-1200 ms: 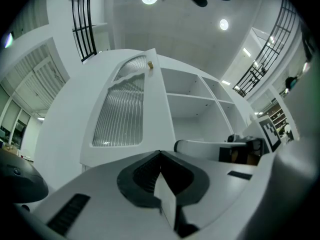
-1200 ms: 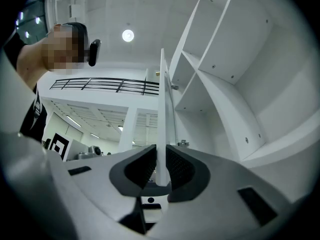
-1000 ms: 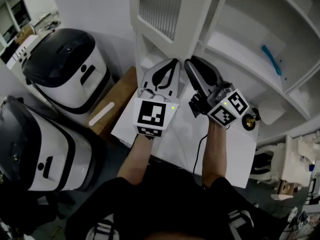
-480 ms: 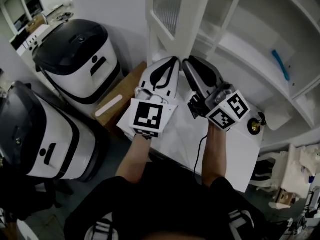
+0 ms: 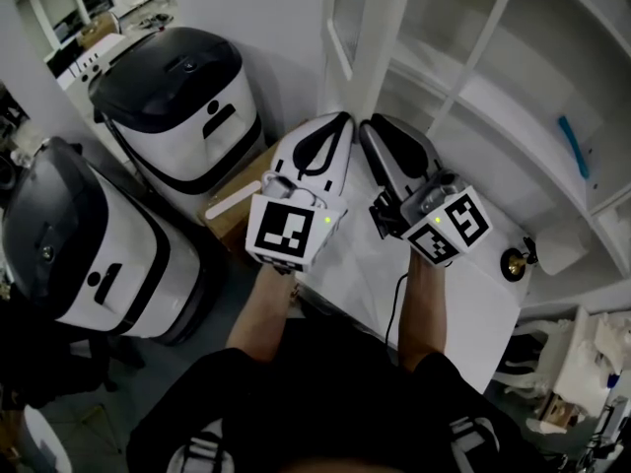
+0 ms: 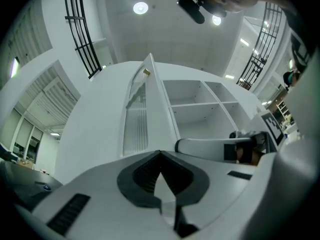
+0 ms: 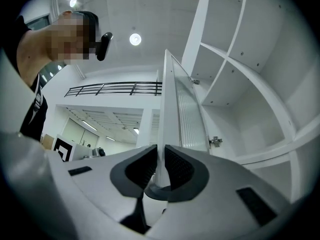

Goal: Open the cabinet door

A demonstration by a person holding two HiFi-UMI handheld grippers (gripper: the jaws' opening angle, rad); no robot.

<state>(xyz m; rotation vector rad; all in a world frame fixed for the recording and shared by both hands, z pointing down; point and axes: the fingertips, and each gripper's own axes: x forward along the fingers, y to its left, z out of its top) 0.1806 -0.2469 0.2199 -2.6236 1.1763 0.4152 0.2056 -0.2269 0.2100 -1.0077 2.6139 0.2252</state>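
The upper cabinet door [image 5: 363, 28], white-framed with ribbed glass, stands swung out from the open white cabinet [image 5: 493, 87]. My right gripper [image 5: 367, 126] reaches up to the door's free edge. In the right gripper view that edge [image 7: 170, 99] runs between the pads, which have just been closing and now press on it [image 7: 160, 151]. My left gripper [image 5: 343, 118] lies beside it, shut and empty. The left gripper view has its tips [image 6: 160, 154] meeting below the door [image 6: 137, 124], whose brass knob [image 6: 146, 72] sits high on the frame.
Two white bins with black lids [image 5: 182, 97] [image 5: 79, 254] stand at the left. A brown box [image 5: 237, 200] with a white strip sits below the left gripper. A lower white door [image 5: 444, 294] with a brass knob [image 5: 513, 264] lies open underneath. A blue thing [image 5: 575, 146] rests on a shelf.
Both grippers have moved together with the door edge. The door and cabinet have slid to the right in the head view, and the door now looks narrower, more edge-on.
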